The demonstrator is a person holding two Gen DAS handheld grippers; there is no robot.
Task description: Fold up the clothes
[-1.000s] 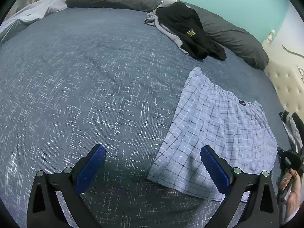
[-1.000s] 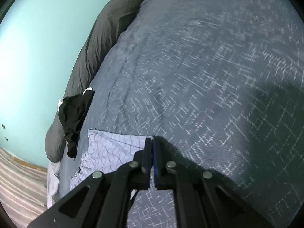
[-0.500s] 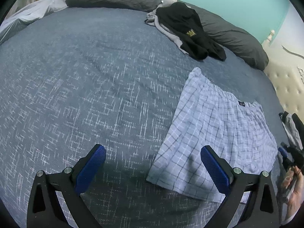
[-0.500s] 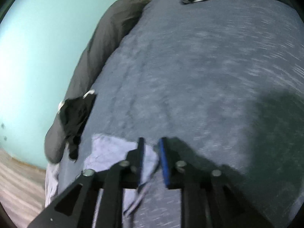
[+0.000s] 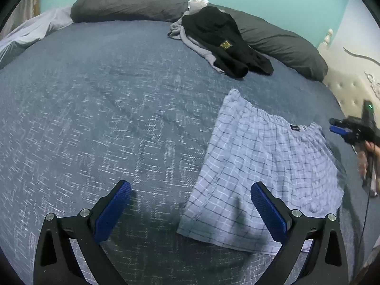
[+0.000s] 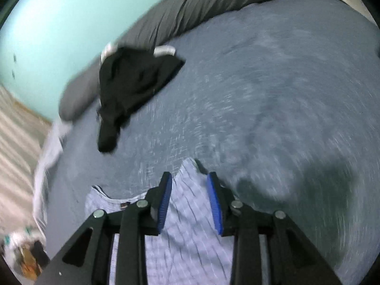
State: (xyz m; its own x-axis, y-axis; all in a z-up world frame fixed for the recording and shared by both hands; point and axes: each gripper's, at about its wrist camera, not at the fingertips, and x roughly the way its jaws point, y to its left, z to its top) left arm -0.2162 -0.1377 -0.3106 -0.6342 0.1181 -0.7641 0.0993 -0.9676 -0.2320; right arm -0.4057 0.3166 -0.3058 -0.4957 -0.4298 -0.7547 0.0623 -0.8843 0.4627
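Left wrist view is showing the plaid shorts [image 5: 261,166] lying flat on the blue bedspread [image 5: 106,118], waistband toward the pillows and hems toward the camera, with no fold showing in them. The left claw [image 5: 190,211] is hovering released, its blue pads spread wide, one over bare bedspread and the other over the near hem; it is gripping nothing. The right claw [image 5: 342,131] is showing at the frame's edge, near the waistband's far corner, held in a hand [image 5: 370,156].

In the right wrist view, which is blurring with motion, the right claw [image 6: 190,201] is standing released with a gap between its pads and the shorts [image 6: 187,213] lying beneath them, not pinched.

As for progress, the shorts are looking spread out and ready, which would suit either a garment laid out for folding or one just smoothed between folds. A dark garment [image 5: 223,42] and a grey one [image 5: 190,38] are lying crumpled in a heap against the grey pillows [image 5: 280,40], so those are seemingly waiting.

The shorts are looking thin, light blue-white, checked with dark lines, with a gathered elastic waistband and a small dark label.
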